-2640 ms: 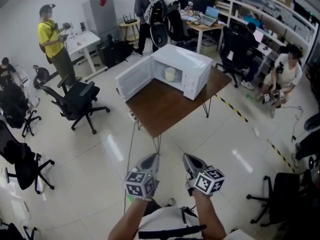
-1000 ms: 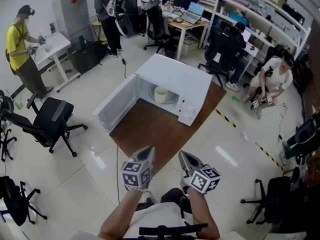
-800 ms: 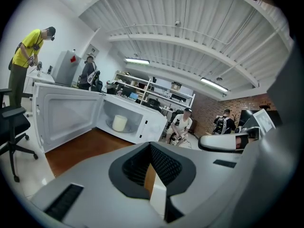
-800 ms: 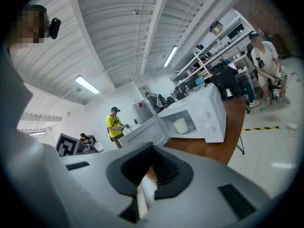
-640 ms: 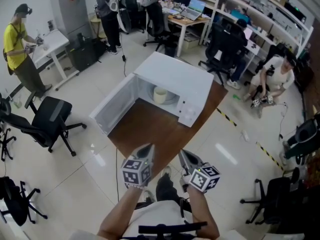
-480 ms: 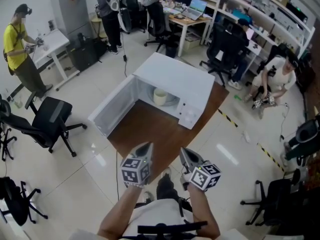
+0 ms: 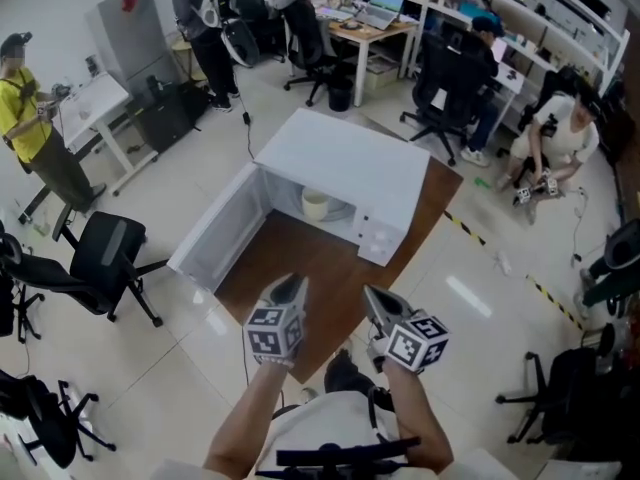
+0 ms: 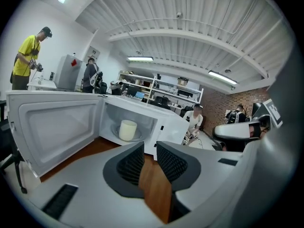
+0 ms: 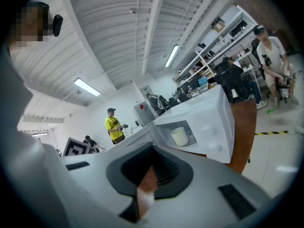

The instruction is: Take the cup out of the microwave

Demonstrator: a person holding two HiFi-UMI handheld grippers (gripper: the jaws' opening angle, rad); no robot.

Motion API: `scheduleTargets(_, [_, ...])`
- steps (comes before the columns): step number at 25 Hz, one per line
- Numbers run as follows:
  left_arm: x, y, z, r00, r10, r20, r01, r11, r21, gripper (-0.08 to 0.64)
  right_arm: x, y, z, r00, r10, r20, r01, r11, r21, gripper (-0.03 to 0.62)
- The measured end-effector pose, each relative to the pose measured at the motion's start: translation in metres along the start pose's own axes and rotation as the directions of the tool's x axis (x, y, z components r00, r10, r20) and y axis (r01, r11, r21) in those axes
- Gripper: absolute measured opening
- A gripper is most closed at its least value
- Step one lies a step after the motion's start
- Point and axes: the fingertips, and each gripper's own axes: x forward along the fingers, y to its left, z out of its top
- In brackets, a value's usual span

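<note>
While the cup (image 7: pixel 315 204) stands upright inside the open microwave (image 7: pixel 345 158) toward the far edge of the tabletop (image 7: pixel 300 263), straight ahead of both tools at its near edge, the left hand-held gripper (image 7: pixel 291 288), slightly nearer, is opening its empty jaws and the right hand-held gripper (image 7: pixel 374 299) is closed, empty.

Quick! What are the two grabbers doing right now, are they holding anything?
Left gripper: fingers opening, a small gap, nothing between them.
Right gripper: fingers closed, holding nothing.

Cup (image 7: pixel 315 206) top hidden under microwave (image 7: pixel 350 163) roof; panel markings (image 7: pixel 374 239) too small.
</note>
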Motion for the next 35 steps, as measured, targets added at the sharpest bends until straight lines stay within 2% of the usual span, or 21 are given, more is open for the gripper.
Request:
scheduleTargets(8, [0.059,0.023,0.016,1.000,0.021,-0.022,-0.020,0.999,0.043,0.298,0.012,-0.021,0.019,1.000,0.002,-0.003,-0.002,1.000,-0.019,0.000])
scheduleTargets(13, [0.096,0.033,0.016,0.997,0.040,-0.062,-0.035,0.997,0.071,0.374,0.020,-0.036,0.026,1.000,-0.009,-0.017,0.009,1.000,-0.011,0.000])
scheduleTargets(16, [0.118,0.034,0.010,0.995,0.028,-0.092,-0.021,0.997,0.079,0.408,0.025,-0.043,0.028,1.000,-0.007,-0.023,0.006,1.000,-0.013,0.000])
scheduleTargets(19, [0.137,0.040,0.010,0.995,0.039,-0.090,-0.031,0.995,0.090,0.460,0.032,-0.046,0.028,0.999,-0.001,-0.034,0.000,1.000,-0.022,0.000])
scheduleTargets(30, [0.224,0.074,0.018,0.988,0.102,-0.118,-0.077,0.977,0.201,0.482,0.057,-0.062,0.049,0.998,0.011,-0.062,-0.014,0.998,-0.057,0.000])
scheduleTargets(35, [0.253,0.082,0.020,0.987,0.105,-0.118,-0.080,0.977,0.199,0.482,0.071,-0.065,0.066,0.997,-0.004,-0.078,-0.003,0.996,-0.091,0.000])
